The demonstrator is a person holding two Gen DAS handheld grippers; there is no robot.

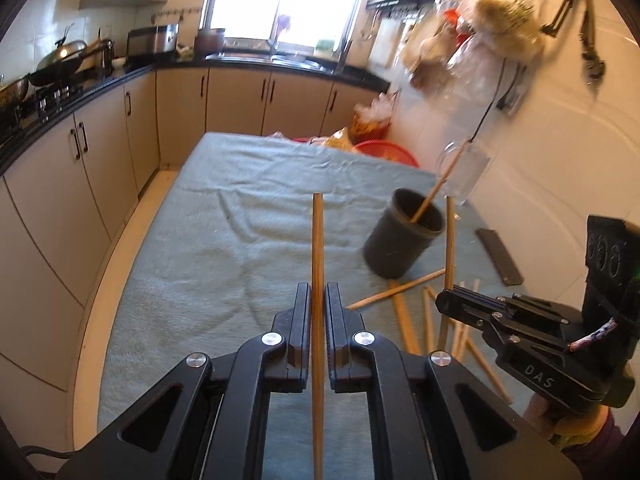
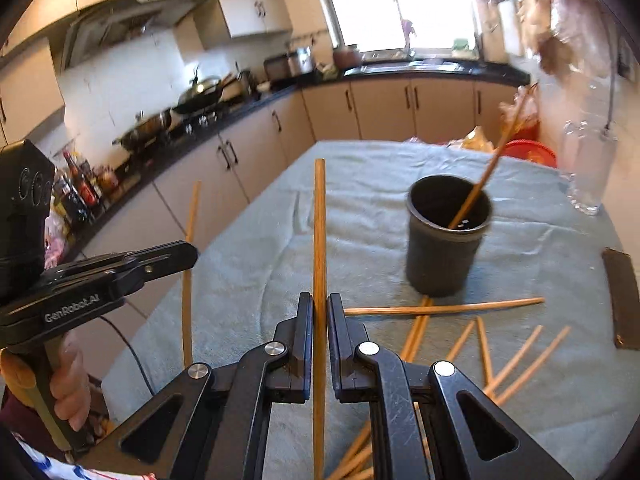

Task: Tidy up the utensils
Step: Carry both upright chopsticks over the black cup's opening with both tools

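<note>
Bamboo filled both grips: the left gripper (image 1: pixel 318 300) pinched one chopstick (image 1: pixel 317 240), the right gripper (image 2: pixel 319 312) another (image 2: pixel 319 220). Ahead and right stood the cup (image 2: pixel 446 240), one stick inside. Thin sticks could pivot between the pads and miss the rim, or tip the cup.

Cloth-covered table (image 2: pixel 400 160), black cup (image 2: pixel 444 248), loose chopsticks (image 2: pixel 444 309), dark slab (image 2: pixel 624 304), glass (image 2: pixel 588 168)

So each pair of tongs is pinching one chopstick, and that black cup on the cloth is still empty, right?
Not quite. The black cup already has one chopstick leaning in it, as the right wrist view shows. The rest holds: the left tongs and the right tongs each pinch one chopstick.
</note>
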